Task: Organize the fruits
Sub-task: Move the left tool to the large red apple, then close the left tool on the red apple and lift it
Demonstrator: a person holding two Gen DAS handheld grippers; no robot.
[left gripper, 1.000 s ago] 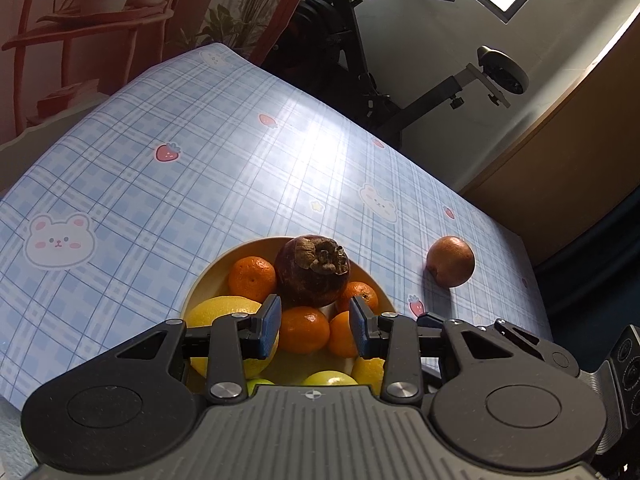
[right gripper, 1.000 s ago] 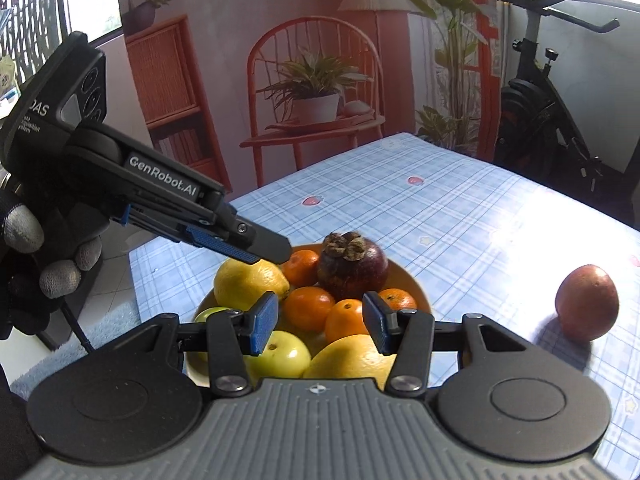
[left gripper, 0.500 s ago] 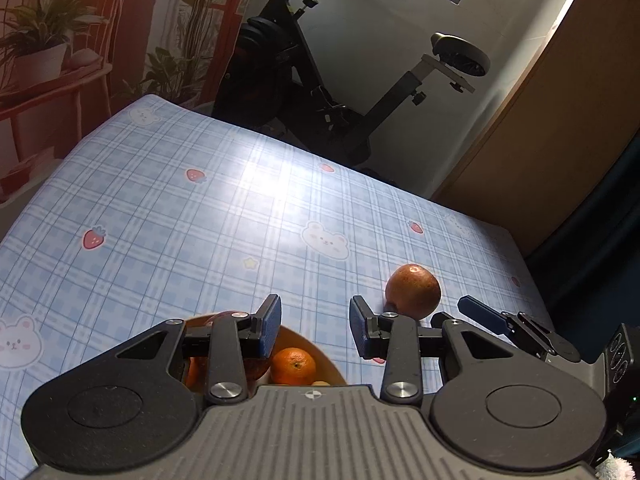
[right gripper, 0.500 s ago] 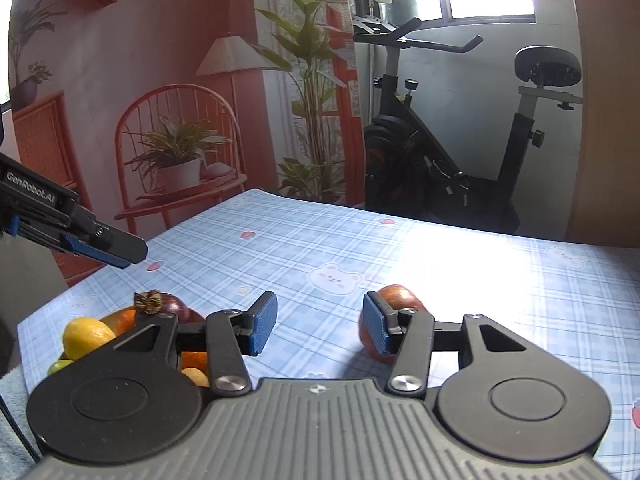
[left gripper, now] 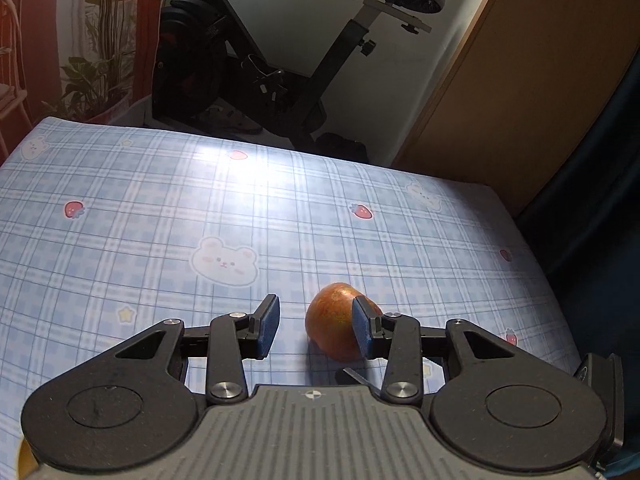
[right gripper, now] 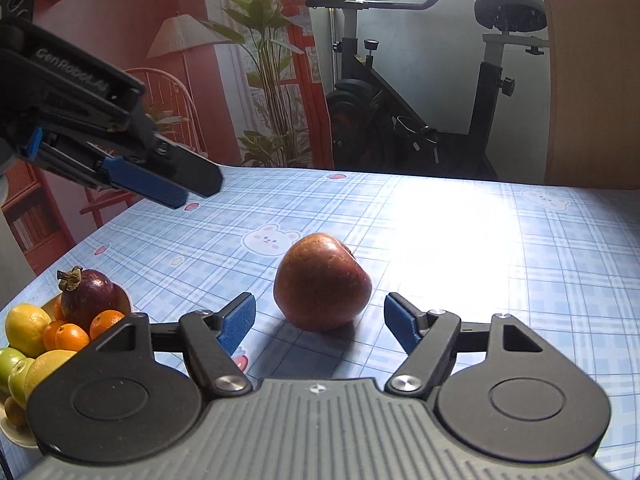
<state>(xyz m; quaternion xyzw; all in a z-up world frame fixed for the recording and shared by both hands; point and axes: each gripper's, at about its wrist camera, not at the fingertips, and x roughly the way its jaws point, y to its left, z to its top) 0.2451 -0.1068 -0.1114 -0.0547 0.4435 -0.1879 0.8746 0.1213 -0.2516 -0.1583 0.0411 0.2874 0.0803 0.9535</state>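
Right wrist view shows a red apple (right gripper: 322,282) lying alone on the blue checked surface (right gripper: 500,264), a little ahead of the right gripper (right gripper: 320,322) and centred on the gap between its blue pads. The jaws have just been opening and now stand wide and released; the apple sits beyond the fingertips, not between them, and neither pad touches it. At the lower left edge a bowl (right gripper: 127,301) holds a mangosteen (right gripper: 89,294), oranges (right gripper: 105,322), a lemon (right gripper: 26,328) and green apples (right gripper: 16,370), well apart from the red apple. The left gripper (right gripper: 188,188) hangs above the surface at the upper left, clear of the fruit.

Left wrist view has the left gripper (left gripper: 316,330) with its jaws parted, having just been opening, and nothing between them. The apple (left gripper: 338,326) lies on the surface (left gripper: 160,240) past its right pad, partly hidden by it.
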